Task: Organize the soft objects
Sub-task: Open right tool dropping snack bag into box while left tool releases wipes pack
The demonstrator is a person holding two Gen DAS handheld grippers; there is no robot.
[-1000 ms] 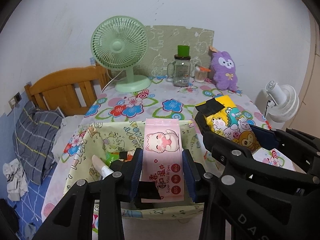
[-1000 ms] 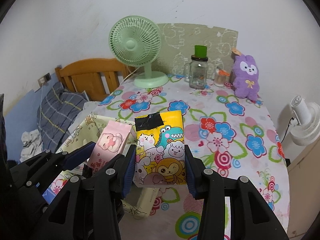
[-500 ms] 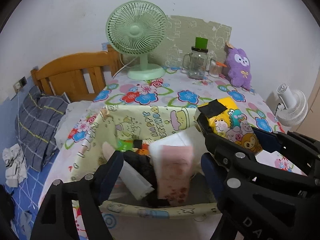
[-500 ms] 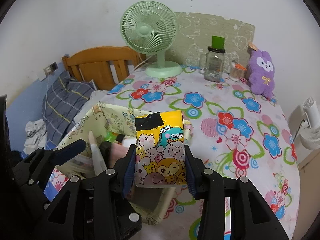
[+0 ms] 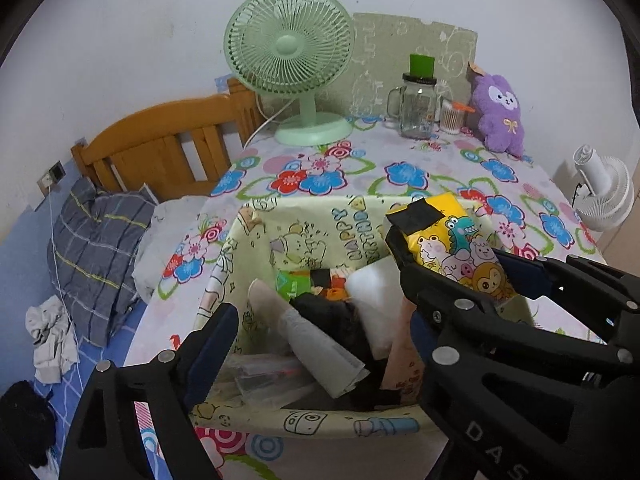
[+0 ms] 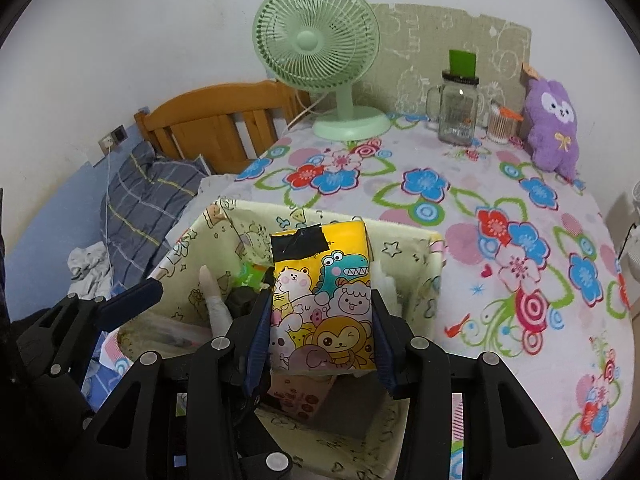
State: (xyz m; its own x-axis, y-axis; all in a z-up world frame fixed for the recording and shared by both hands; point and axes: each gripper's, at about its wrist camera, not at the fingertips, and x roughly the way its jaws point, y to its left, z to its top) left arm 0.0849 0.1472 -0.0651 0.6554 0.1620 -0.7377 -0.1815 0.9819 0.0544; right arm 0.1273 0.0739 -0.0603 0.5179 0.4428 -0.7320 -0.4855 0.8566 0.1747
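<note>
The left gripper has just been opening and stands wide, empty; its pink pack, clamped a second ago, now lies in the one basket. The right gripper clamps one yellow pack above the basket. Two fans: green far, white right.

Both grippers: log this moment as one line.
left gripper: just opened, empty | right gripper: shut on yellow pack | over bin
</note>
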